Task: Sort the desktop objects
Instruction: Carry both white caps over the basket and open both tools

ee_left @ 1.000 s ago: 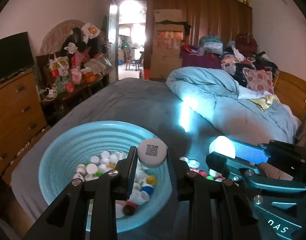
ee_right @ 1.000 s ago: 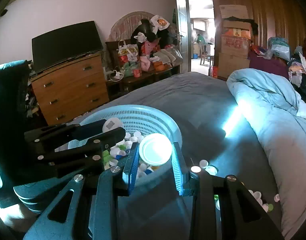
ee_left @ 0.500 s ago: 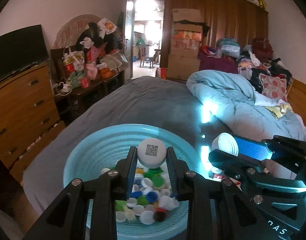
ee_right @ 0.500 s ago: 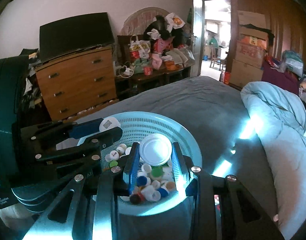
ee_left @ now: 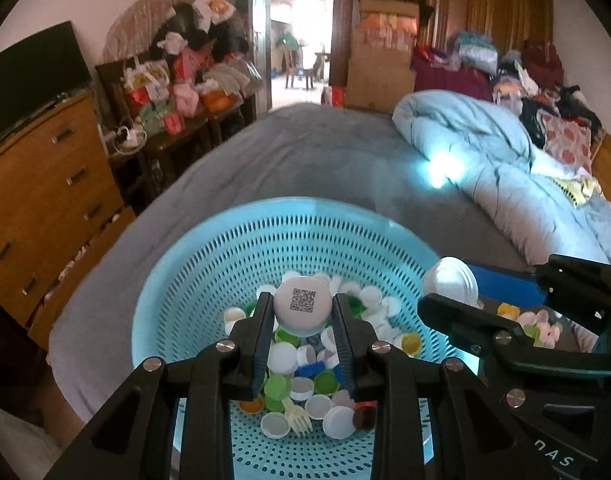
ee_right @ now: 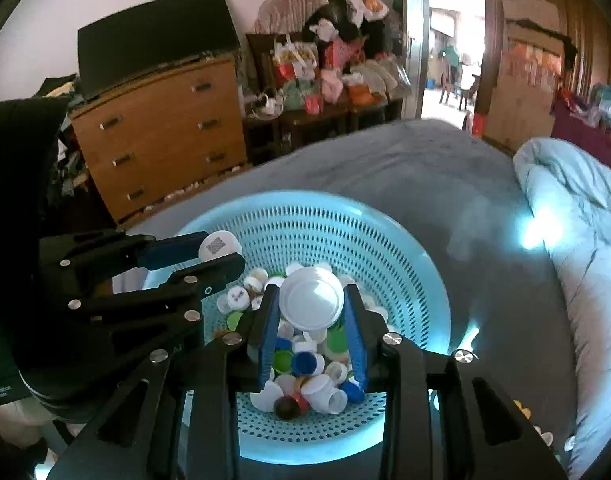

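Note:
A light blue perforated basket [ee_left: 225, 264] [ee_right: 385, 248] sits on the grey bed, holding several bottle caps of mixed colours [ee_left: 305, 376] [ee_right: 305, 364] and a small plastic fork [ee_left: 297, 420]. My left gripper [ee_left: 303, 312] is shut on a white cap with a QR code [ee_left: 302, 306] and holds it above the basket's middle; it also shows in the right wrist view [ee_right: 219, 246]. My right gripper [ee_right: 311, 304] is shut on a larger white lid [ee_right: 311, 300], also over the basket, seen from the left wrist view [ee_left: 449, 282] at the basket's right rim.
Loose caps [ee_left: 525, 320] lie on the bed right of the basket. A rolled pale blue duvet [ee_left: 505, 184] lies to the right. A wooden dresser [ee_right: 157, 132] with a TV stands left of the bed. Cluttered shelves and a doorway are behind.
Both grippers have moved forward and lower over the basket, each still holding its cap. The basket now fills more of both views.

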A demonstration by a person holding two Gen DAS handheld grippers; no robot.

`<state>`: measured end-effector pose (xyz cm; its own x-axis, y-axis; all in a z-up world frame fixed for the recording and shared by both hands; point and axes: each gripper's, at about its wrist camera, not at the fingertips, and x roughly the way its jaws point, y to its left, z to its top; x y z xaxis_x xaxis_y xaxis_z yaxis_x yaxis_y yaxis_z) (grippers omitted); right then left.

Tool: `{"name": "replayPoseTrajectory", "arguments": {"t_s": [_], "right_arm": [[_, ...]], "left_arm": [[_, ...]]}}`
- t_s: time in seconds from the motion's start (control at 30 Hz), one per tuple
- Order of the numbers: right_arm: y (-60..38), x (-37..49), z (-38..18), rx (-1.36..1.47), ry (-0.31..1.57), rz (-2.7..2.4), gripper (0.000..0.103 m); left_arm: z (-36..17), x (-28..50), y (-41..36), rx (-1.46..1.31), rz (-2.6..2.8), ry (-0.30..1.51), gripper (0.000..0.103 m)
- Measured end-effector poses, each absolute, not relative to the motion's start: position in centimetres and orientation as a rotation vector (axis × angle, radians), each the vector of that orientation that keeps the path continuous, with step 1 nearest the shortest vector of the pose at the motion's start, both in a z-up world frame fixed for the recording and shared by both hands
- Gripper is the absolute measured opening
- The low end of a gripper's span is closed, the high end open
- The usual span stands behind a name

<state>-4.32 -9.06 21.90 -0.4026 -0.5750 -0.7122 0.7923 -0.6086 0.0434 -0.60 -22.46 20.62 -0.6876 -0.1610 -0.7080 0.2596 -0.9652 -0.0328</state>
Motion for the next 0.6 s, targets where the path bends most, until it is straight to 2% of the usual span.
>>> {"name": "replayPoseTrajectory", "arguments": {"t_s": [0.53,0.57,0.6], "right_arm": [[-8.9,-5.7,20.0,0.943,0.375,-2.05,0.029],[-9.1,-5.8,20.0,0.948,0.384,-2.042,0.029],[-9.2,-5.9,19.9,0.955,0.406,-2.046,0.029]], "left_arm": [[17.8,-2.4,-22.7,1.207,-2.672,0.189,0.03],[17.6,-2.4,-22.7,1.209,-2.676,0.195,0.031],[17.5,-2.4,-22.9,1.214,-2.672,0.198,0.042]]}}
